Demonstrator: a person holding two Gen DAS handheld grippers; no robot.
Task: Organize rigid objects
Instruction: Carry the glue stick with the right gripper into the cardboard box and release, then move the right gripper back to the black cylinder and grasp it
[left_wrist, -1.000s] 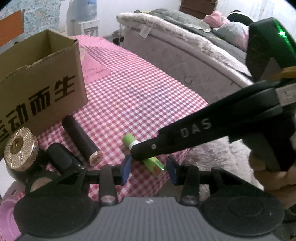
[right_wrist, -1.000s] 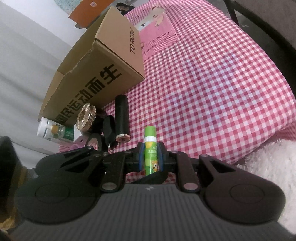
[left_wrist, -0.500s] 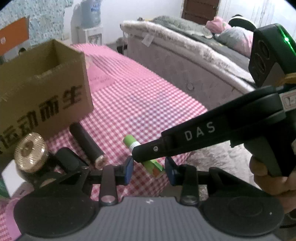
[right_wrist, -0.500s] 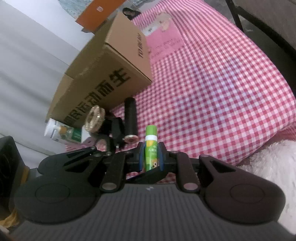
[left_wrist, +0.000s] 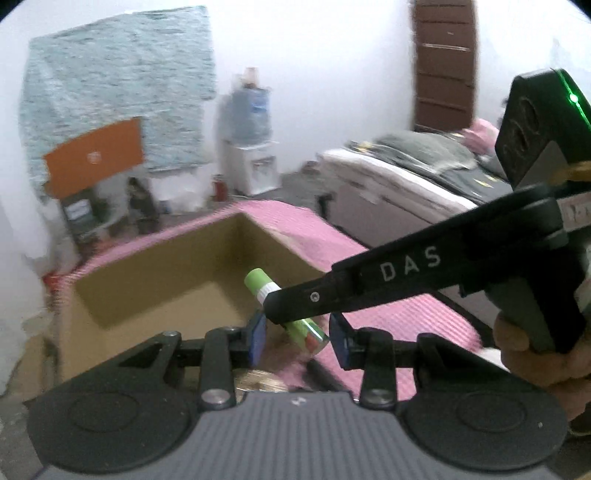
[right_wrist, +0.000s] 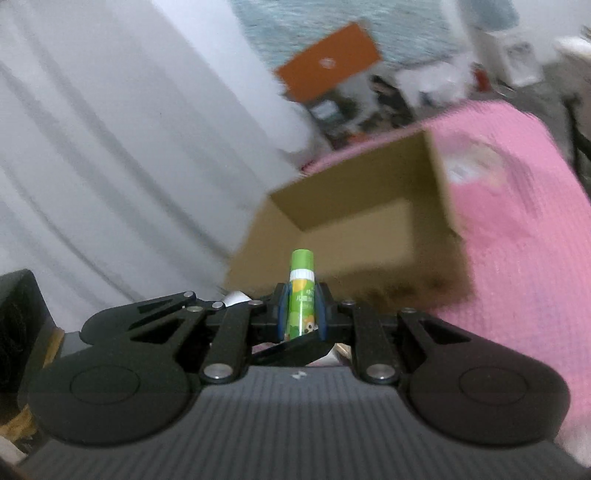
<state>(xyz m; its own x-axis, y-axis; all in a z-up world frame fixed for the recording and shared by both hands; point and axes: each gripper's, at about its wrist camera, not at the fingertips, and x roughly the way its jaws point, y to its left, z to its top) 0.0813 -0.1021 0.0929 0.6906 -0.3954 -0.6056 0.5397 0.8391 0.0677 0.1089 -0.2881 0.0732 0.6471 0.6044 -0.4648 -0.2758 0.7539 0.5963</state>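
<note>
**Right wrist view: green tube held up, carton waiting beyond**

Right wrist view shows, at the left, only a pale curtain and a dark shape in the lower corner. In the middle, the right gripper (right_wrist: 301, 314) has its jaws shut tight on the green tube (right_wrist: 302, 295), which stands upright between the blue pads with its cap pointing away from the camera. Behind it and a little to the right stands the open cardboard box (right_wrist: 354, 236) on the pink checked table (right_wrist: 517, 229), near the table's far left edge as this view shows it. The inside of the box, as far as it shows, looks empty, but the picture is blurred.

In the left wrist view, the box (left_wrist: 159, 295) fills the left and middle. The left gripper (left_wrist: 297, 334) has its jaws only a little apart, and the pads hold nothing; the lower end of the tube (left_wrist: 303, 330) shows in the gap, but I judge it to lie further off, not touching them. From the right comes the right gripper's long black finger, and a hand (left_wrist: 532, 354) holds its handle at the right edge.

The step in hand seems to be the carrying of the tube toward the box. The next move calls for bringing the tube over the box opening, clear of the near wall, and only then opening the jaws.
</note>
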